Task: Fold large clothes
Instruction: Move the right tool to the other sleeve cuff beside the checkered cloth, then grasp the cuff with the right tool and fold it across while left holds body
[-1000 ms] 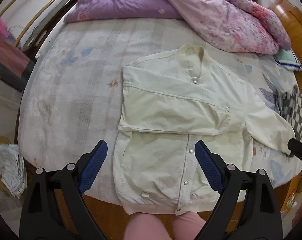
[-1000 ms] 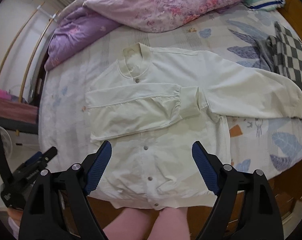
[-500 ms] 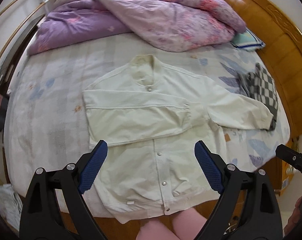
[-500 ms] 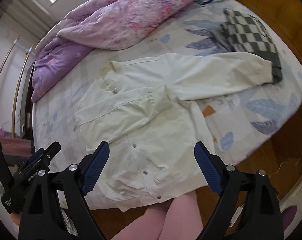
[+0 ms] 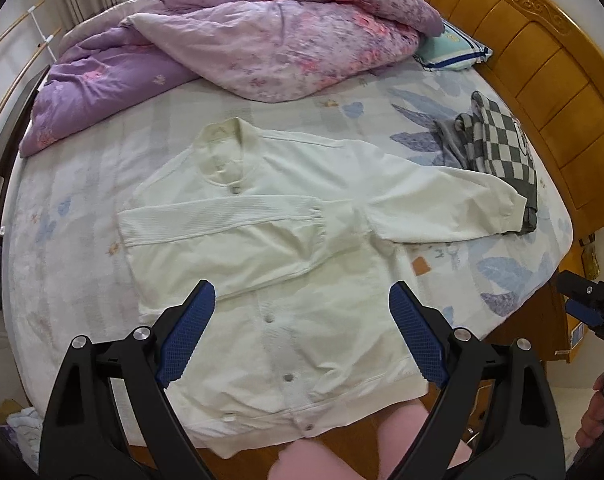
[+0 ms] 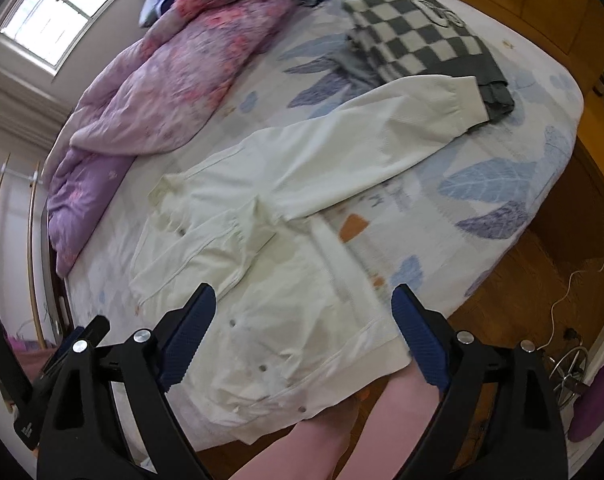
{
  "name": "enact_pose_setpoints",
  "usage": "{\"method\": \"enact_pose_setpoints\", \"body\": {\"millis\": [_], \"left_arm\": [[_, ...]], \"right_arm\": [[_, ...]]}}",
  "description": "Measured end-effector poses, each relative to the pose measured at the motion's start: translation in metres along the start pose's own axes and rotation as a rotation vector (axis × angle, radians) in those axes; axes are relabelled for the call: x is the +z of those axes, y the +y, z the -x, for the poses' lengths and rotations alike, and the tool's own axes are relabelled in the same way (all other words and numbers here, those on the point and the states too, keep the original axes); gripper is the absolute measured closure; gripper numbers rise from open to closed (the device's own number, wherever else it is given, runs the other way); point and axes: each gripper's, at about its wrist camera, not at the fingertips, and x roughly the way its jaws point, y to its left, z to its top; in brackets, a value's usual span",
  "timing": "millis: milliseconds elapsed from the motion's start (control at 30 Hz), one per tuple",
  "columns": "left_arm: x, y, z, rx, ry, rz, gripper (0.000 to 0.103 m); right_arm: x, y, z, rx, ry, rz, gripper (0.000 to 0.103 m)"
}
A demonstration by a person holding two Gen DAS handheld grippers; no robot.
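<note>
Writing: white lettering shows on the black body of the left tool at the lower left of the right wrist view, too small and blurred to read; a dark mark on the folded grey-and-white checked cloth [image 5: 502, 148] cannot be read either.
Garment: the cream-white snap-button jacket [image 5: 285, 248] lies flat, front up, on the pale leaf-print bed sheet [image 5: 502, 272], in the middle of both views, its hem hanging over the near bed edge at the bottom.
Sleeves: one sleeve is folded across the chest, its cuff near the middle of the jacket; the other stretches out to the right, its cuff resting on the edge of the checked cloth.
Left tool: the black left tool with blue ribbed pads [image 5: 302, 334] hangs above the jacket's lower half, jaws wide apart, nothing between them; the snap placket shows through the gap.
Right tool: the black right tool with blue ribbed pads [image 6: 304, 334] is above the jacket's hem corner at lower centre, jaws wide apart and empty, clear of the cloth.
Bedding: a crumpled purple-and-pink floral quilt [image 5: 261, 44] is heaped at the top of the bed, well apart from the jacket collar.
Headboard: a carved orange wooden headboard [image 5: 542, 60] curves along the upper right.
Person: pink-clad legs [image 6: 342, 440] show at the bottom edge, just below the hem.
</note>
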Motion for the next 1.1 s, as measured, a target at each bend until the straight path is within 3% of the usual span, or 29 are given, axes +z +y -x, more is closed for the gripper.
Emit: {"method": "enact_pose_setpoints", "body": {"millis": [300,533,633,800,1000,1100], "left_arm": [[0.039,-0.095,-0.051,0.05,0.064,0.025,0.014],[0.067,-0.134,-0.104,0.121,0.127,0.069,0.016],[0.078,-0.139,-0.134,0.134,0.156,0.086,0.029],[0.093,-0.138,-0.18,0.171,0.179,0.086,0.04],[0.097,-0.123,-0.234,0.186,0.22,0.108,0.058],[0.094,-0.115,-0.26,0.122,0.252,0.141,0.075]], "right_arm": [[0.088,-0.106,-0.038,0.005,0.119,-0.077,0.016],[0.147,-0.183,-0.083,-0.044,0.207,-0.131,0.014],[0.174,-0.222,-0.111,-0.076,0.231,-0.187,0.014],[0.209,-0.278,-0.149,-0.116,0.254,-0.319,0.014],[0.236,-0.322,-0.186,-0.045,0.214,-0.45,0.014],[0.243,-0.336,-0.199,0.012,0.181,-0.472,0.014]]}}
